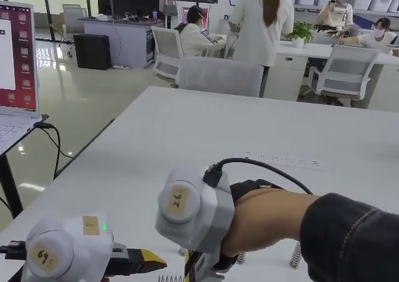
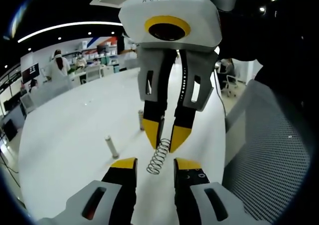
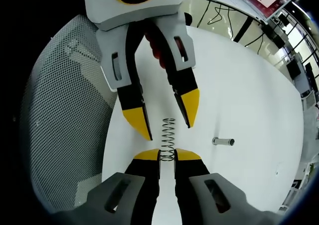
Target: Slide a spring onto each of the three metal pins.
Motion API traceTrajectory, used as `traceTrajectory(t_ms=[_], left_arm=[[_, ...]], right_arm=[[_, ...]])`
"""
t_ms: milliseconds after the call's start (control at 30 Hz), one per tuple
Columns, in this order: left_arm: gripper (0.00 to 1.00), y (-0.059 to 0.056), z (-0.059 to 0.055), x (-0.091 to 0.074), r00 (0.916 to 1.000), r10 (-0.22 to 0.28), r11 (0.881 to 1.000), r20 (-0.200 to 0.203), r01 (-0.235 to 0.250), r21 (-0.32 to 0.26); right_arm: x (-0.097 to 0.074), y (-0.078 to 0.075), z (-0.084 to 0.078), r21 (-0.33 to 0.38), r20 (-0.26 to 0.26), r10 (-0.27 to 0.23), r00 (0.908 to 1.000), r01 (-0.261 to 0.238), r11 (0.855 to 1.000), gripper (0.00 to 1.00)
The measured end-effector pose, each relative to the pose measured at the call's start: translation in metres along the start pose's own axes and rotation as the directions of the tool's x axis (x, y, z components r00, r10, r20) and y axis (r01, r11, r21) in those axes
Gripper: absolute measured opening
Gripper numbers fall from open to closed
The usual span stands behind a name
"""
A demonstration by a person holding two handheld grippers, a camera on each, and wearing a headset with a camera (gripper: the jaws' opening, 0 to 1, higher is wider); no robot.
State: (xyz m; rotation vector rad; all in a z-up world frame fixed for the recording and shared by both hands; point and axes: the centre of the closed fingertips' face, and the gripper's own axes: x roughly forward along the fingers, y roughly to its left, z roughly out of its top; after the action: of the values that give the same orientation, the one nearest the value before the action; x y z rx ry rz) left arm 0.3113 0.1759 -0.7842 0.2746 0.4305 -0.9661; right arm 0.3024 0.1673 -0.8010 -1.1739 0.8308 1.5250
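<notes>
My right gripper (image 3: 167, 156) is shut on the near end of a thin wire spring (image 3: 168, 135) and holds it just above the white table (image 1: 187, 132). The spring's far end reaches between the jaws of my left gripper (image 2: 155, 164), which stands open and faces the right one tip to tip. In the left gripper view the spring (image 2: 158, 158) hangs from the right gripper's yellow fingertips (image 2: 151, 131). Two short metal pins (image 2: 110, 146) (image 2: 141, 119) stand on the table beyond. One pin (image 3: 223, 142) appears in the right gripper view. Two coiled shapes (image 1: 296, 255) (image 1: 240, 257) stand by my sleeve.
A grey mesh chair back (image 3: 65, 110) sits close to the table's near edge. A laptop (image 1: 15, 63) stands on a side desk at the left. A flush socket strip (image 1: 280, 160) lies mid-table. People, desks and office chairs (image 1: 218, 75) fill the room behind.
</notes>
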Motion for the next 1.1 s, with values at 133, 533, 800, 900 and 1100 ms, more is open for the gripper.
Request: traceTrajectory(t_ms=[133,533,800,900,1100], left_arm=[[0.21,0.0,0.0009,0.0001,1.0,-0.001,1.0,0.004,0.001,-0.001],[0.18,-0.0017,0.0006,0.002,1.0,-0.008,1.0,0.003,0.008,0.008],[0.16,-0.0016,0.0008,0.0019,1.0,-0.007,1.0,0.004,0.007,0.01],[0.15,-0.0018,0.0005,0.0022,1.0,-0.007,1.0,0.002,0.007,0.011],[0.13,-0.0038,0.0001,0.0031,0.9999,-0.016,1.0,0.001,0.016,0.012]], right_arm=[[0.0004,0.001,0.0019,-0.013,0.0,0.006,1.0,-0.006,1.0,0.07],[0.0014,0.0039,0.0018,-0.033,-0.001,0.017,0.9999,-0.017,0.999,0.07],[0.0017,0.0052,0.0011,-0.039,-0.003,0.02,0.9998,-0.02,0.999,0.07],[0.0019,0.0048,0.0004,-0.041,-0.005,0.02,0.9998,-0.02,0.999,0.07],[0.0005,0.0026,0.0005,-0.043,-0.004,0.012,0.9999,-0.013,0.999,0.07]])
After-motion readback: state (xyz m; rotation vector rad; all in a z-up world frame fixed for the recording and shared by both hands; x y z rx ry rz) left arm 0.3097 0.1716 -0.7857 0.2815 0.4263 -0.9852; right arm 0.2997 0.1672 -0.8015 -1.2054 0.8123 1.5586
